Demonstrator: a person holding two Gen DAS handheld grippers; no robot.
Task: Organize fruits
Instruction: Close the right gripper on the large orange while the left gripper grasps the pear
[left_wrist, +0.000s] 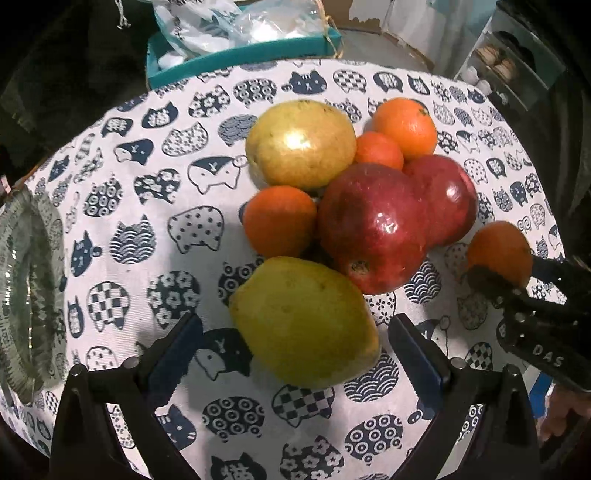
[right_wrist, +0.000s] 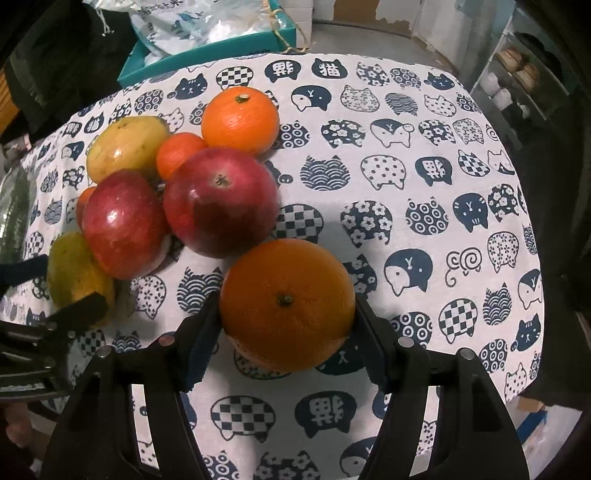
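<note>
A heap of fruit lies on the cat-print tablecloth (left_wrist: 147, 229): two red apples (left_wrist: 373, 229) (left_wrist: 447, 195), several oranges (left_wrist: 406, 125) and two yellow-green pears. The near pear (left_wrist: 303, 321) sits between the fingers of my left gripper (left_wrist: 295, 325), which is open, with gaps on both sides. My right gripper (right_wrist: 286, 310) is shut on a large orange (right_wrist: 288, 302), both pads pressing its sides. That orange (left_wrist: 498, 251) shows at the right of the left wrist view. The left gripper's fingers (right_wrist: 81, 306) flank the pear (right_wrist: 74, 277) at the left edge of the right wrist view.
A clear glass plate (left_wrist: 26, 280) rests at the table's left edge. Behind the table stands a teal box (left_wrist: 240, 55) with plastic bags in it. A white shelf (left_wrist: 517, 62) stands at the back right. The cloth to the right of the fruit (right_wrist: 424, 184) is bare.
</note>
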